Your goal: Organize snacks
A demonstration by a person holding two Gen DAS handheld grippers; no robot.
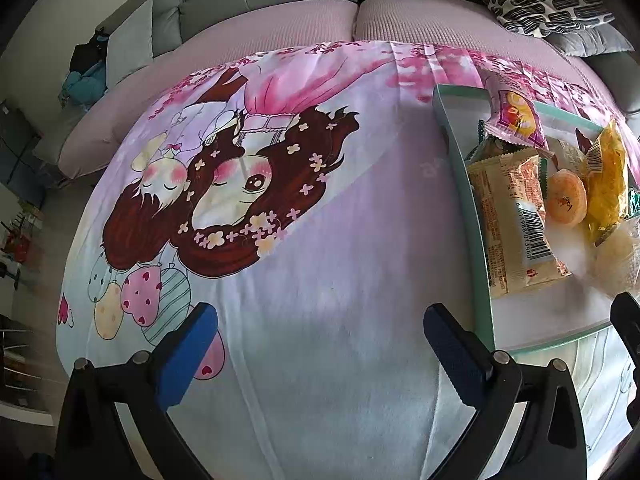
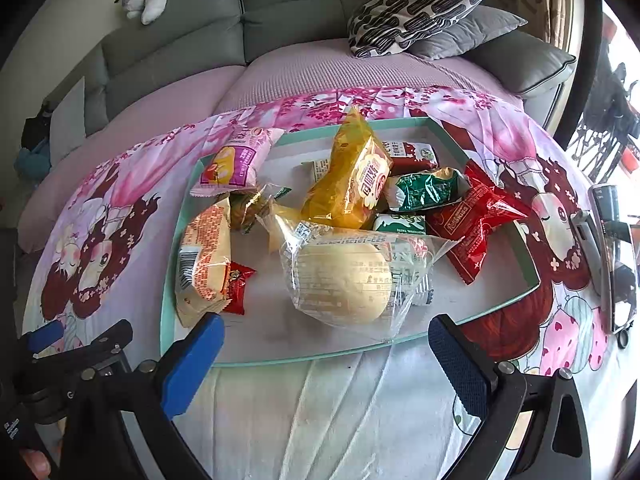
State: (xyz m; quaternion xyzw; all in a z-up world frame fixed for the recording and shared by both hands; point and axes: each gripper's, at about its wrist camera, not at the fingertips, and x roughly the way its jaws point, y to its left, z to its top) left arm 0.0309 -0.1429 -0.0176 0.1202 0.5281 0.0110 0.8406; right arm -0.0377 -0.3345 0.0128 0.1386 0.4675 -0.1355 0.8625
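both the left gripper [image 1: 320, 344] and right gripper [image 2: 326, 354] hang released and empty above the cartoon-print cloth [image 1: 320, 280], near the snack-filled teal tray [image 2: 168, 280].

A worktop draped in a printed cloth [image 2: 320, 400] carries everything; the cloth shows cartoon girls with dark red hair, pink blossoms and patterned balloons. Directly on it, in the right wrist view, lies a shallow mint-rimmed tray [image 2: 168, 300], filling the centre from nine o'clock to three o'clock and heaped with wrapped snacks. At three o'clock, near the tray's right corner but apart from it, a phone on a stand [image 2: 612, 256] rests on the cloth.
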